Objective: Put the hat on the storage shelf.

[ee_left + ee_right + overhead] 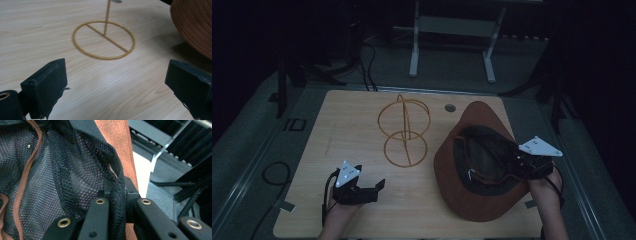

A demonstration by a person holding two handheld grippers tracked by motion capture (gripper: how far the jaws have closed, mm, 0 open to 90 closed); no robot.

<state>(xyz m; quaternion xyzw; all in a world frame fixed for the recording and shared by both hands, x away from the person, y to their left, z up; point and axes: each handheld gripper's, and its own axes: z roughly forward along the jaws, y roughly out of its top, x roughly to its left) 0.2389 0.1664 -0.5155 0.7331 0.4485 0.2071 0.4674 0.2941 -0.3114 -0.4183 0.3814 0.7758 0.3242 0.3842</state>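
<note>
A brown wide-brimmed hat (472,165) lies upside down at the table's right, its black mesh lining (62,175) facing up. My right gripper (518,167) is shut on the hat's inner band at its right side; in the right gripper view both jaws pinch the black mesh edge (117,202). A gold wire hat stand (404,131) stands at the table's middle, its ring base (103,40) flat on the wood. My left gripper (374,187) hovers near the front left, open, with nothing between its fingers (47,85).
The wooden table (342,130) has a round cable hole (450,107) near its back edge. Beyond it stands a white metal frame (452,45) on the dark floor, with cables (367,70) at the back left.
</note>
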